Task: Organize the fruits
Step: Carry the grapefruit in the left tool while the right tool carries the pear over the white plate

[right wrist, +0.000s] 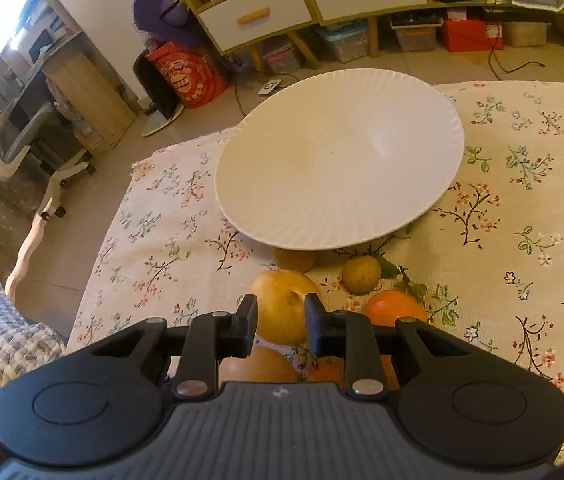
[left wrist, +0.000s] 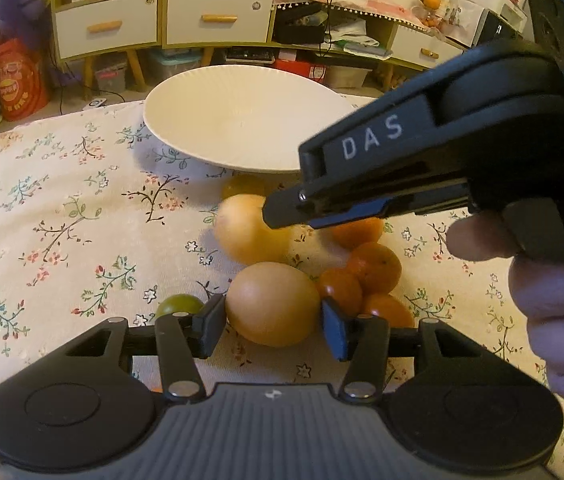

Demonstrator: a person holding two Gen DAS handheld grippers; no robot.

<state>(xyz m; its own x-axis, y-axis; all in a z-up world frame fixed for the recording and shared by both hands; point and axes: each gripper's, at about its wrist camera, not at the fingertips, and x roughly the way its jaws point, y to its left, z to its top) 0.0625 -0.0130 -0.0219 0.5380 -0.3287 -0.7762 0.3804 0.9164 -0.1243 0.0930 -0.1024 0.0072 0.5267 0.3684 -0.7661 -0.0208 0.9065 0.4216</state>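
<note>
Several oranges [left wrist: 374, 268] crowd right of pear [left wrist: 271, 304]; plate [left wrist: 201, 120] behind.

"DAS" on right hand-held gripper [left wrist: 282, 212]

Both grippers same build: matte black plastic, w/ ribbed grey centre panel bearing a small white logo, flanked by two rounded black lobes each w/ a shallow circular recess. Left gripper [left wrist: 273, 322]: black linkage arms pinned w/ silver round rivets, flat rectangular finger [left wrist: 210, 330] on one side black, the other showing a blue pad face. Right gripper [right wrist: 280, 330]: identical links, silver rivets, black fingers. Seen from the left wrist cam, its side reads "DAS" in white caps, small silver screw near the tip, blue strip under.
</note>
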